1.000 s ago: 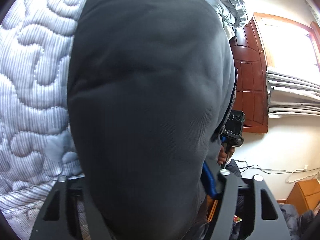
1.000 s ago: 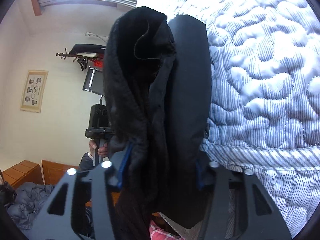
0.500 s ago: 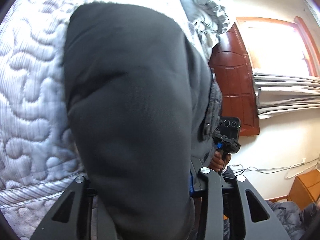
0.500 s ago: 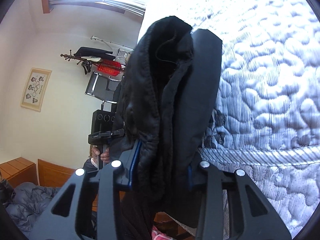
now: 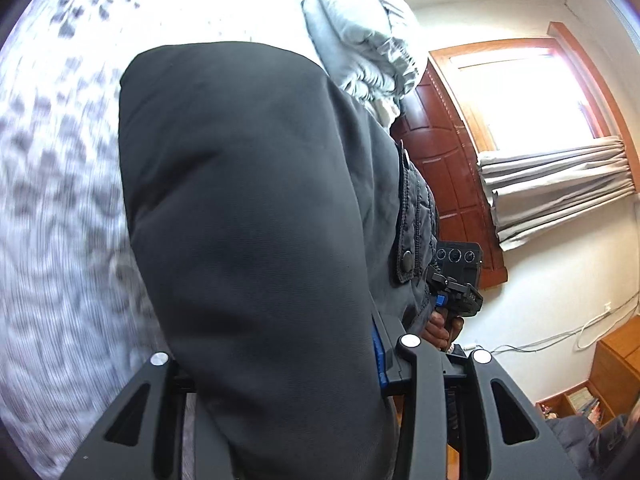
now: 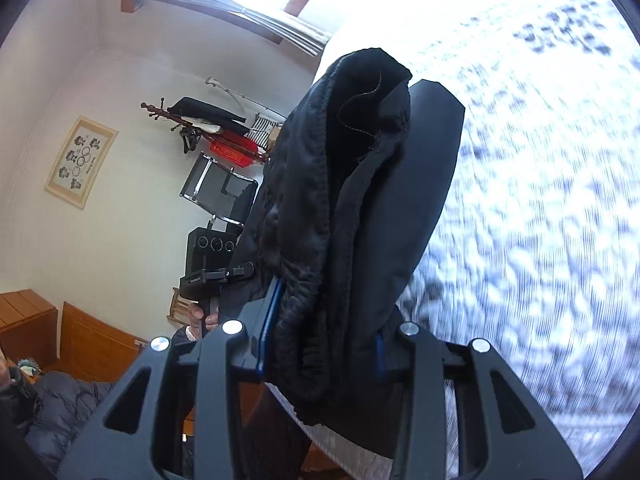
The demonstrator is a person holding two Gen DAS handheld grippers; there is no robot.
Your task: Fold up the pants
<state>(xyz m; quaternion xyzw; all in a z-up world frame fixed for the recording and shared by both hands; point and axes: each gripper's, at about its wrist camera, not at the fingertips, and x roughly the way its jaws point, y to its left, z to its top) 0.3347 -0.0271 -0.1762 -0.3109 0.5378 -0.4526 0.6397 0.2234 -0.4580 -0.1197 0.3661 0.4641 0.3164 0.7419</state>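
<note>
Behind held pants [image 5: 248,240], quilted bedspread [image 6: 540,200] and curtained window [image 5: 540,120].

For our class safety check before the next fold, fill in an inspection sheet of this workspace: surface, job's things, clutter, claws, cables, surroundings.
Surface: quilted bed cover, blurred.
Job's things: dark pants, bunched and lifted, held at two places; fleecy lining shows in the right wrist view.
Clutter: grey bedding heaped beyond the pants.
Claws: left claw shut on the pants; right claw shut on the pants.
Cables: white cable along the wall.
Surroundings: window curtain, wooden door, framed picture, coat rack.
</note>
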